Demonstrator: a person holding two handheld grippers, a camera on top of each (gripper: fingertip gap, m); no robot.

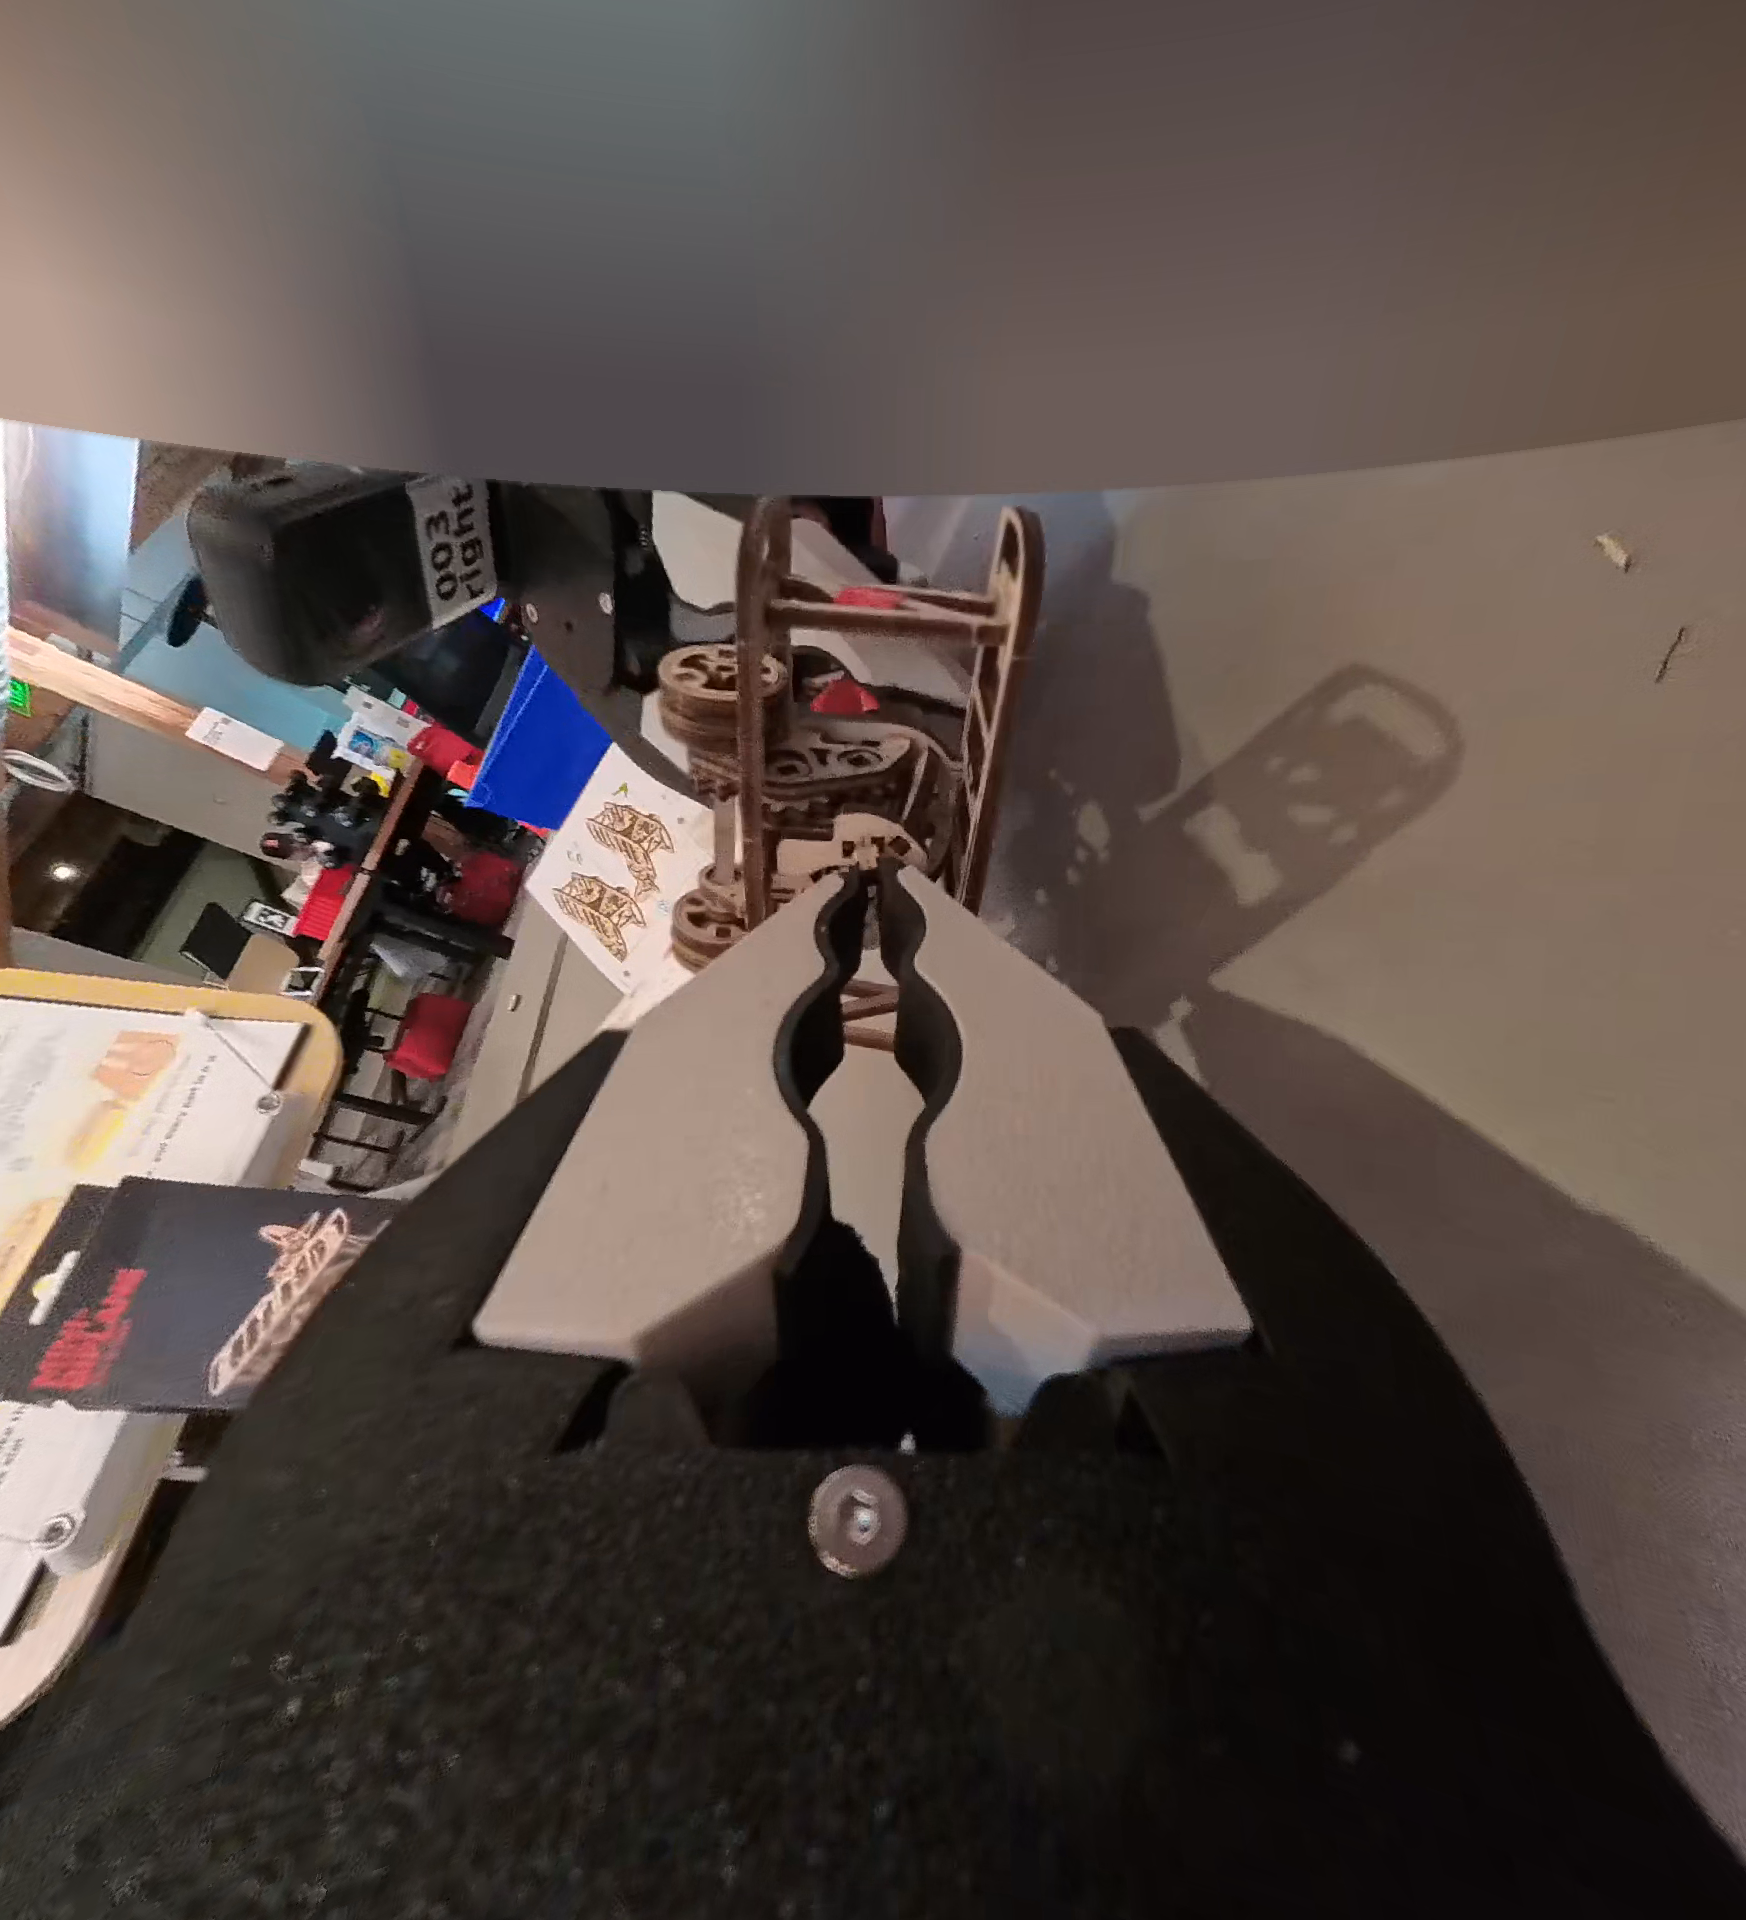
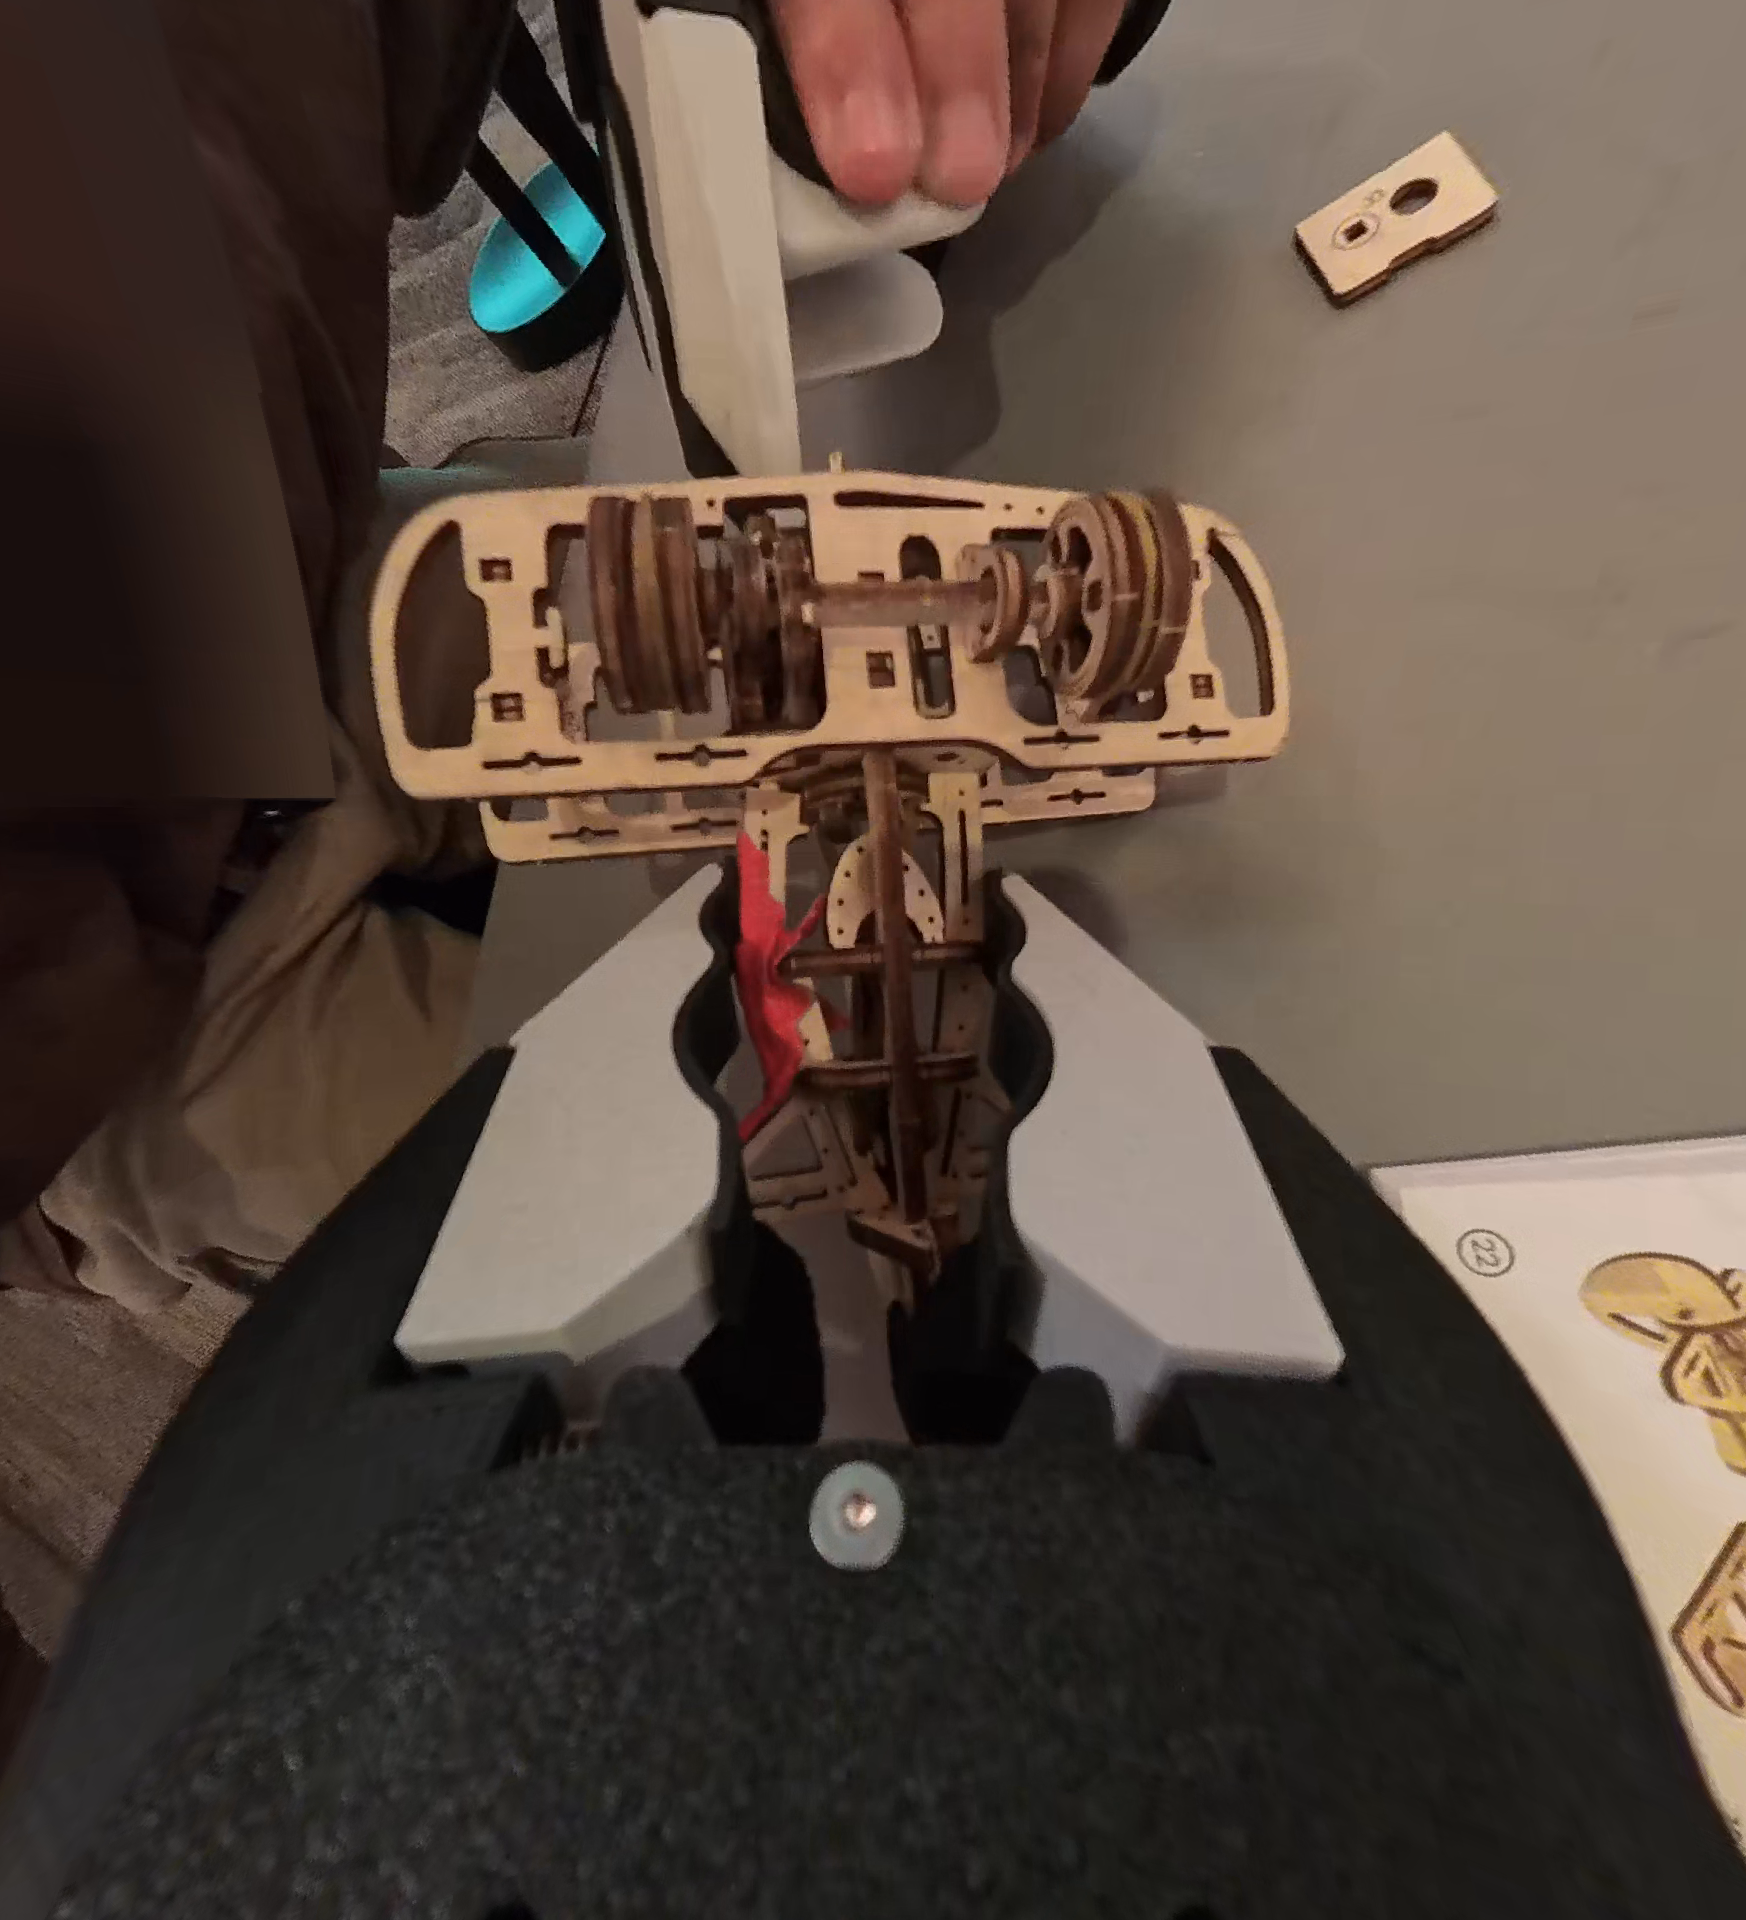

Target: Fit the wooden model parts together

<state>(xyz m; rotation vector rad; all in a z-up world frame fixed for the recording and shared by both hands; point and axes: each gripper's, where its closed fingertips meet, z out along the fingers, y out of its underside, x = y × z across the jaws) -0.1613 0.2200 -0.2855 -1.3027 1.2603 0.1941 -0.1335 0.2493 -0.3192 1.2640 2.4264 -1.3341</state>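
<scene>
The wooden model [image 2: 827, 623] is a flat frame with two stacked wheels on an axle, and a red piece [image 2: 770, 977] sits on its narrow body. My right gripper [image 2: 864, 894] is shut on that narrow body and holds the model above the grey table [image 2: 1368, 727]. In the left wrist view the model [image 1: 848, 727] stands on edge. My left gripper [image 1: 864, 883] has its tips closed on a small light wooden piece [image 1: 864, 854] at the model's edge. The left gripper's white finger [image 2: 734, 312] reaches the frame's top edge, with a hand [image 2: 900, 104] above it.
A loose flat wooden part [image 2: 1399, 218] lies on the table at the far right. An instruction sheet [image 2: 1627, 1455] lies at the right, and it also shows in the left wrist view [image 1: 609, 873]. A dark packaging card [image 1: 152, 1299] and a blue bin [image 1: 536, 748] are at the left. My right fingertips sit around 6 cm from my left ones. The dark packaging card [image 1: 152, 1299] is about 40 cm from both grippers' fingertips.
</scene>
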